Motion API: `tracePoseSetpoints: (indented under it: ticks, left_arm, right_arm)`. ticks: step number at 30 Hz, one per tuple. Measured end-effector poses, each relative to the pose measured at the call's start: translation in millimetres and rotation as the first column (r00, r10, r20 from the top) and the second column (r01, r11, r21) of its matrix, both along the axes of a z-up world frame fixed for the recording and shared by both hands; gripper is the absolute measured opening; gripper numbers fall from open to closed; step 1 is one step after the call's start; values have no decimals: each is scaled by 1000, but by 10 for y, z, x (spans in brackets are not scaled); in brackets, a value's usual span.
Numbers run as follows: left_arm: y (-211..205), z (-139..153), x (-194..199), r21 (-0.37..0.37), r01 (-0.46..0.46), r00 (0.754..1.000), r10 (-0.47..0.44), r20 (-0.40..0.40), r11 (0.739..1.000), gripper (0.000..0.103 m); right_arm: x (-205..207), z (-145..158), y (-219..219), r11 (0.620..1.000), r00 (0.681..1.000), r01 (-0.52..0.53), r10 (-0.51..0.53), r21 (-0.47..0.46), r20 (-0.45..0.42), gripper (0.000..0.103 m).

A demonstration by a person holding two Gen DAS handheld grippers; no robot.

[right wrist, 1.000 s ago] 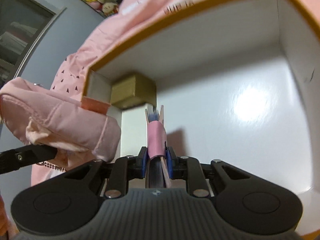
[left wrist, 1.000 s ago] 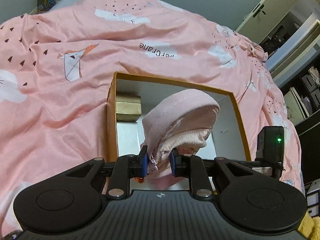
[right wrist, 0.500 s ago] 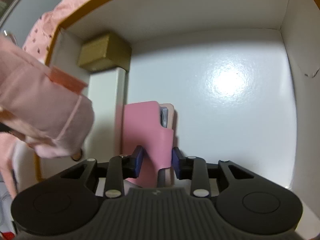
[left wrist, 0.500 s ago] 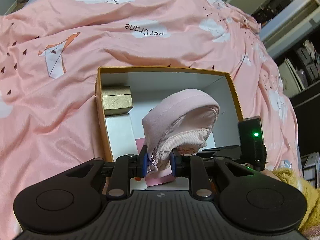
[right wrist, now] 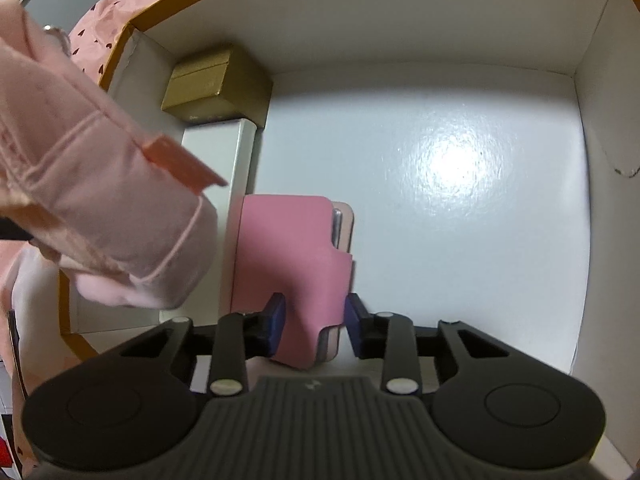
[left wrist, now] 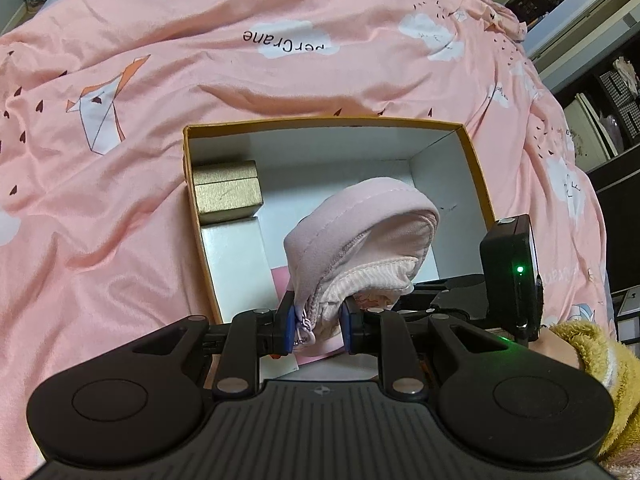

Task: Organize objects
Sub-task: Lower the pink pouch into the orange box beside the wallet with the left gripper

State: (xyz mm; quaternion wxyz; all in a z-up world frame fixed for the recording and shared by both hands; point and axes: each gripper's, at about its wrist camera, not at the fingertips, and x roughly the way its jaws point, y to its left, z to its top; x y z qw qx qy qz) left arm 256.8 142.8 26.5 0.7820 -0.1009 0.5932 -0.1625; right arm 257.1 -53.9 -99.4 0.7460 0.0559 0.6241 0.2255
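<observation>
The left gripper (left wrist: pixel 316 322) is clenched on a pale pink pouch (left wrist: pixel 360 248). Its blue pads press the pouch from both sides at the end near the zipper, and the rest of the pouch stands up and forward from the jaws, above the open box (left wrist: pixel 474 176). In the right wrist view the same pouch (right wrist: pixel 100 200) hangs at the left, over the left part of the box, and it does not touch the box floor.

The box lies on a bed with a pink duvet (left wrist: pixel 160 100). Its rim is orange and its inside is white (right wrist: pixel 440 180). In the far left corner sits a small gold box (left wrist: pixel 226 192), and a white box (left wrist: pixel 236 256) lies just in front of it, along the left wall. In the right wrist view the gold box (right wrist: pixel 216 80) and the white box (right wrist: pixel 236 152) are touching each other.

The right gripper (right wrist: pixel 315 320) is inside the box, low over the floor. Its jaws are released: the blue pads stand on each side of a pink wallet (right wrist: pixel 292 264), with a small gap on the right side. On the left side I cannot tell if the pad touches it. The wallet lies flat on the floor, just beside the white box, with its near end between the jaws. In the left wrist view only a small part of the wallet (left wrist: pixel 280 280) shows, behind the pouch, and the right gripper (left wrist: pixel 448 300) shows at the right.
</observation>
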Motion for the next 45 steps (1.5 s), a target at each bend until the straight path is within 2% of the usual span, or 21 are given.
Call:
tracePoseSetpoints:
  ticks: [5,11,14,16,19,22,29,33,35,39,45]
  left_arm:
    - [-30,-64,14,-8,3,1000,-3,-24,1000,24]
    - [-129,-191,44,-28,5,997,-7,-73,1000,24]
    - [-226,-301,64,-30,17,993,-21,-116,999,24]
    - [-291,-397,69,-19,28,989,-30,-143,999,24]
    - [-351,-572,97,-4,26,980,-26,-196,1000,24]
    - [-356,-695,127,12,5,973,-2,-233,1000,25]
    - [-306,-837,194,43,-28,965,38,-260,999,29]
    - [-387,-824,153,110,-1,981,22,-192,994,33]
    - [-437,-812,117,141,14,987,9,-160,990,41]
    - [-449,-747,29,152,27,996,-13,-92,988,47]
    - [-330,-540,-63,106,-30,1000,29,7,994,47]
  right_arm:
    - [-25,44,-56,1000,1000,-6,6,5,4,36]
    - [-123,316,-229,999,992,-35,38,-26,118,36]
    - [-153,406,-369,998,983,1,11,-65,185,36]
    - [-125,433,-494,998,979,32,-22,-50,202,36]
    - [-15,495,-615,999,979,41,-42,8,198,36]
    - [-24,474,-530,999,981,25,-30,28,194,36]
    - [-33,406,-500,997,984,15,-27,70,176,34]
    - [45,274,-513,993,990,53,-66,103,126,29]
    - [87,199,-496,991,992,70,-81,112,97,28]
    - [92,127,-495,990,995,79,-86,120,59,27]
    - [62,260,-567,986,987,99,-115,133,117,28]
